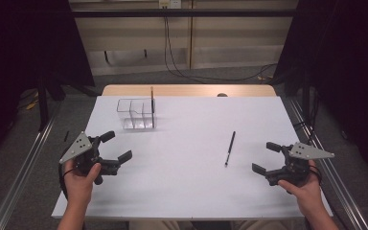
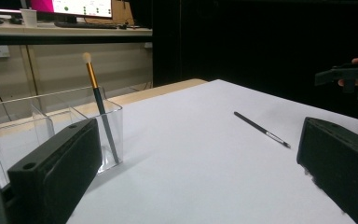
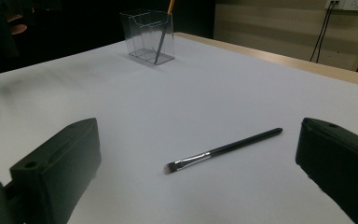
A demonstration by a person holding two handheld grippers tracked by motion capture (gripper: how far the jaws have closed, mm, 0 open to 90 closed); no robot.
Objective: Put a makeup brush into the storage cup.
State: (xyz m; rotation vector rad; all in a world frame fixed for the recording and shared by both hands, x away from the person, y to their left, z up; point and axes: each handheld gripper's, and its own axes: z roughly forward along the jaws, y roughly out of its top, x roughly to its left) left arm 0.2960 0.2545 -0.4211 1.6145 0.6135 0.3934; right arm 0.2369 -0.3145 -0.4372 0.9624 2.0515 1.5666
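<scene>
White table [image 1: 182, 187], clear organizer [image 1: 136, 114] holding one brush [image 1: 152, 99], both grippers wide open, empty.

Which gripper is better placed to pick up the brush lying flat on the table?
Right. The right gripper is open, nearest the loose brush, which lies between its jaws' line of sight. The left gripper sits across the table, near the clear holder.

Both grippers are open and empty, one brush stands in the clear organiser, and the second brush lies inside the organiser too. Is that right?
Not quite. The second brush lies flat on the white table, apart from the clear organiser, nearer the right gripper; the right gripper view shows it between the jaws' lines. The rest holds: the left gripper is open and empty too, and the gold-banded brush stands in the organiser.
</scene>
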